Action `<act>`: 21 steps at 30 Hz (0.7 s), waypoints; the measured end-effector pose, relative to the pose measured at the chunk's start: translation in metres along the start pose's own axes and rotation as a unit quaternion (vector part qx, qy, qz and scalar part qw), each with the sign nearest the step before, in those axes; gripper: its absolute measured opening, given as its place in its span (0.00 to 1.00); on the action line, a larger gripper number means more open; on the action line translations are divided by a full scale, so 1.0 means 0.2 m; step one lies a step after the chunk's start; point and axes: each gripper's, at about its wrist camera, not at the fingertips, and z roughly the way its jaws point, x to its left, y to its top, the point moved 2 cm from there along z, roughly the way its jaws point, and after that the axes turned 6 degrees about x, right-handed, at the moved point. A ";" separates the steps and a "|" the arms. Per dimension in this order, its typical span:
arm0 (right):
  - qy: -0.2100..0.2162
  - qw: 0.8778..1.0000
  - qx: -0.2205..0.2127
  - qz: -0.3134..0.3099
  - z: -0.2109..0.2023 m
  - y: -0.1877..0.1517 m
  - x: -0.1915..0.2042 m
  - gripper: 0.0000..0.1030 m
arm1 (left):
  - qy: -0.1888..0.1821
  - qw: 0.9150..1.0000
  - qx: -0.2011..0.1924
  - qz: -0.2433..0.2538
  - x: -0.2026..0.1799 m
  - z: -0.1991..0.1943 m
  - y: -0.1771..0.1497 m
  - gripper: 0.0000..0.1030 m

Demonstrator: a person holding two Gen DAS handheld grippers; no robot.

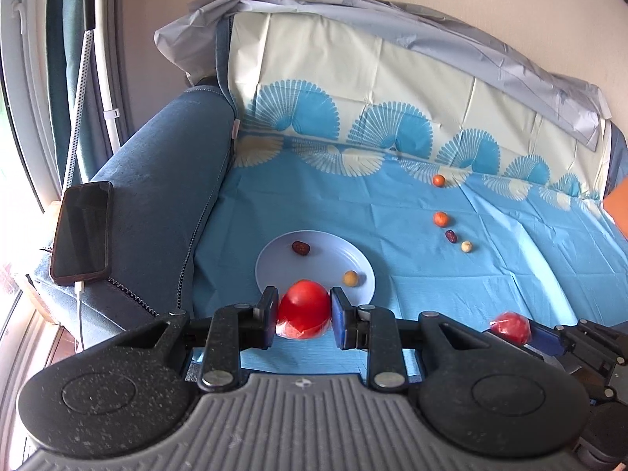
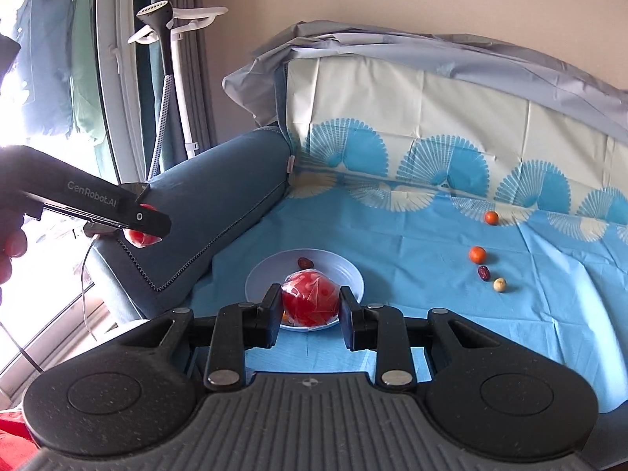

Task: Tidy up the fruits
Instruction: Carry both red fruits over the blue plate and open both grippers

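Both grippers, left gripper (image 1: 304, 316) and right gripper (image 2: 310, 308), clamp film-wrapped red fruits (image 1: 304, 308) above the plate (image 1: 337, 259) near the sofa seat's front edge; slick wrap could let either slip and roll

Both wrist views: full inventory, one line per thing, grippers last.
Wrapped red fruit: 2, red in clear film, one in each gripper.
Plate: 1, pale blue, on the cloth near the sofa arm.
Date on plate: 1, dark red.
Tan ball on plate: 1.
Small oranges: 2, on the cloth right of the plate.
Loose date: 1, dark red, by the nearer orange.
Pale ball: 1, cream, beside that date.
Cloth: 1, blue, fan print, over the sofa.
Phone: 1, black, on the sofa arm.
Left gripper: shut on fruit.
Right gripper: shut on fruit.
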 end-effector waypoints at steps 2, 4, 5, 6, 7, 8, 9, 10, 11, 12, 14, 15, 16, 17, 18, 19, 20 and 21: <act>0.000 1.000 0.001 -0.003 -0.01 0.00 0.01 0.30 | -0.002 1.000 -0.001 -0.001 0.01 0.00 0.00 0.30; -0.001 1.000 0.002 -0.006 0.00 0.00 0.01 0.30 | -0.005 1.000 -0.001 -0.003 0.01 0.01 0.01 0.30; -0.002 1.000 0.002 -0.007 0.00 0.00 0.01 0.30 | -0.005 1.000 -0.001 -0.004 0.02 0.01 0.01 0.30; -0.003 1.000 0.003 -0.008 0.00 0.00 0.01 0.30 | -0.006 1.000 -0.001 -0.003 0.02 0.02 0.02 0.30; -0.004 1.000 0.004 -0.008 0.01 0.00 0.01 0.30 | -0.008 1.000 0.000 -0.003 0.02 0.02 0.02 0.30; -0.005 1.000 0.006 -0.008 0.01 0.00 0.01 0.30 | -0.009 1.000 0.001 -0.004 0.02 0.03 0.02 0.30; -0.006 1.000 0.007 -0.008 0.01 0.00 0.01 0.30 | -0.010 1.000 0.001 -0.005 0.02 0.04 0.02 0.30; -0.007 1.000 0.009 -0.008 0.02 0.00 0.01 0.30 | -0.010 1.000 0.002 -0.005 0.02 0.04 0.02 0.30; -0.008 1.000 0.010 -0.008 0.03 0.00 0.01 0.30 | -0.010 1.000 0.002 -0.006 0.02 0.05 0.03 0.30; -0.009 1.000 0.011 -0.007 0.03 0.00 0.01 0.30 | -0.010 1.000 0.003 -0.006 0.02 0.05 0.03 0.30; -0.010 1.000 0.015 -0.006 0.05 0.00 0.01 0.30 | -0.011 1.000 0.004 -0.007 0.03 0.07 0.03 0.30; -0.010 1.000 0.017 -0.006 0.06 0.01 0.01 0.30 | -0.011 1.000 0.005 -0.007 0.03 0.08 0.03 0.30; -0.010 1.000 0.018 -0.006 0.07 0.01 0.01 0.30 | -0.011 1.000 0.006 -0.008 0.03 0.09 0.04 0.30; -0.010 1.000 0.020 -0.005 0.08 0.01 0.01 0.30 | -0.010 1.000 0.007 -0.009 0.04 0.10 0.04 0.30; -0.010 1.000 0.022 -0.004 0.09 0.01 0.01 0.30 | -0.010 1.000 0.009 -0.009 0.04 0.11 0.05 0.30; -0.010 1.000 0.024 -0.004 0.10 0.01 0.01 0.30 | -0.012 1.000 0.011 -0.011 0.04 0.12 0.05 0.30; -0.010 1.000 0.026 -0.003 0.11 0.01 0.00 0.30 | -0.012 1.000 0.013 -0.012 0.04 0.13 0.05 0.30; -0.010 1.000 0.028 -0.002 0.12 0.01 0.00 0.30 | -0.012 1.000 0.015 -0.012 0.04 0.14 0.06 0.30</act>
